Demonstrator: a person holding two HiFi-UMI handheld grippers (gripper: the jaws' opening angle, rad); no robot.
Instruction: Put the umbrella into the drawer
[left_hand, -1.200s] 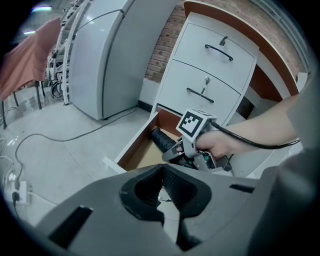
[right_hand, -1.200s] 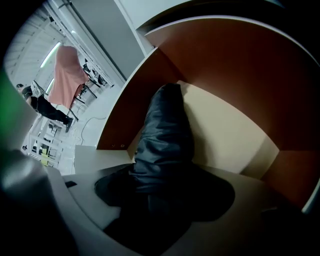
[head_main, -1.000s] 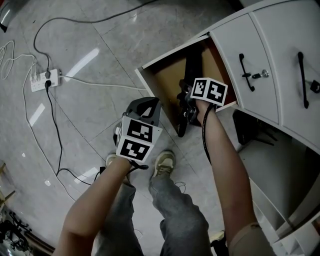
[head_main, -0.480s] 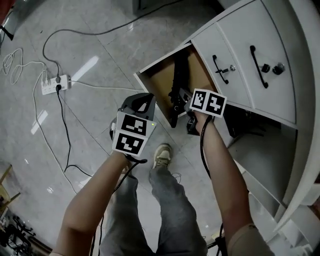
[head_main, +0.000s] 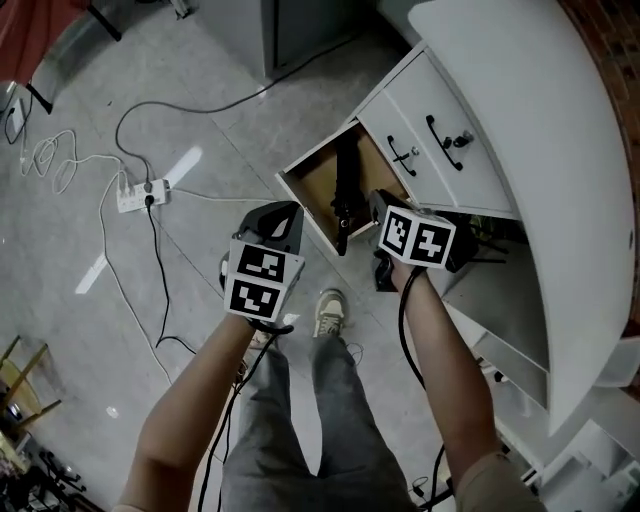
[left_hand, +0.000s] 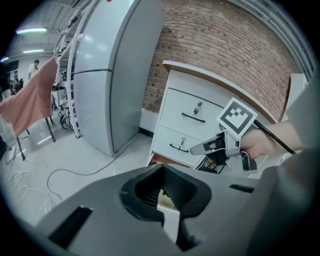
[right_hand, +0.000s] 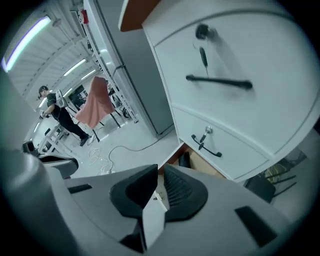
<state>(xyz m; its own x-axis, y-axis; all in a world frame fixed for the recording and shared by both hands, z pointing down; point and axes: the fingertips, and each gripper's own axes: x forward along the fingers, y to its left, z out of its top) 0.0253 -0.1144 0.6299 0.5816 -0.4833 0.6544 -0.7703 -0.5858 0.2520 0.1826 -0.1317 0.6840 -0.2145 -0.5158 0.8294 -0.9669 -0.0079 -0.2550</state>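
A black folded umbrella (head_main: 345, 193) lies lengthwise in the open bottom drawer (head_main: 312, 188) of the white cabinet; it shows as a dark shape (right_hand: 184, 160) in the right gripper view. My right gripper (head_main: 378, 204) hangs above the drawer's front corner, clear of the umbrella. Its jaws have just been closing and nothing is between them (right_hand: 160, 172). My left gripper (head_main: 283, 214) is held over the floor, left of the drawer, shut and empty (left_hand: 162, 175). The left gripper view also catches the right gripper (left_hand: 210, 147).
Closed drawers with black handles (head_main: 438, 140) sit above the open one, under the cabinet's white top (head_main: 540, 150). A power strip (head_main: 140, 190) and cables (head_main: 160, 290) lie on the grey floor. A tall grey cabinet (left_hand: 115, 75) stands to the left. A shoe (head_main: 328, 312) is below.
Both grippers have risen well away from the drawer, and the right one has left the umbrella's end. The right jaws have closed. The umbrella stays in the drawer.
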